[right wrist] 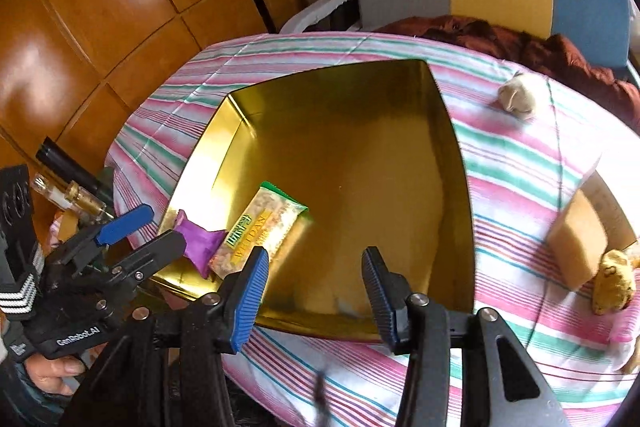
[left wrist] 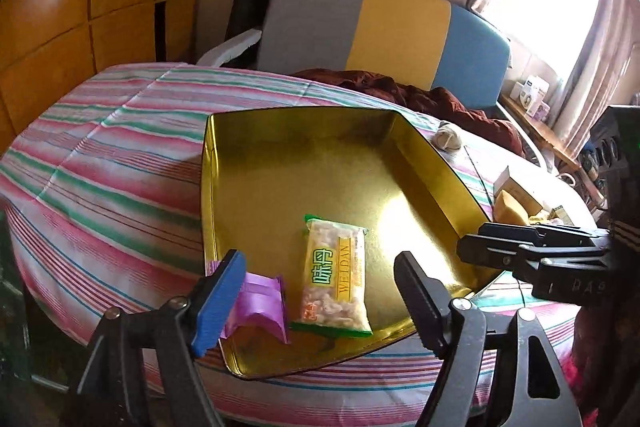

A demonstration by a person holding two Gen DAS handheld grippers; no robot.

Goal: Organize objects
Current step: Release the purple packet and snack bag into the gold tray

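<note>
Both sets of jaws are seen parted w/ nothing pressed between the pads: the left gripper (left wrist: 320, 291) hangs over the near-left corner of the gold tray (left wrist: 248, 147), the right gripper (right wrist: 316, 291) over its near rim, empty. No earlier view is given, so only the present state is told. Just beyond the left jaws, two items are already lying inside the tray: a purple wrapper (left wrist: 262, 301), crinkled foil-like film, folded & slightly arched, and touching it a snack packet (left wrist: 336, 279), flat, oblong, clear plastic w/ a yellow-green label & lumpy pale contents. The tray is a shallow rectangular tin, mirror-bright gold inside, low straight walls, most of its floor bare. It's set on a bench covered w/ a striped cloth (right wrist: 520, 163), soft, creased, pink/green/white. Still outside the tray, on the right part of the cloth: a small pale lumpy thing (right wrist: 518, 97), a tan cardboard-like box (right wrist: 580, 247) and a yellow fuzzy object (right wrist: 614, 281), kind not told apart. Progress is judged as early-to-mid: approx two items sorted, at least three left, if those are meant for the tray. A dark red cloth heap (left wrist: 420, 95) lies at the far edge, before a grey-yellow-blue padded chair back (left wrist: 380, 23).
</note>
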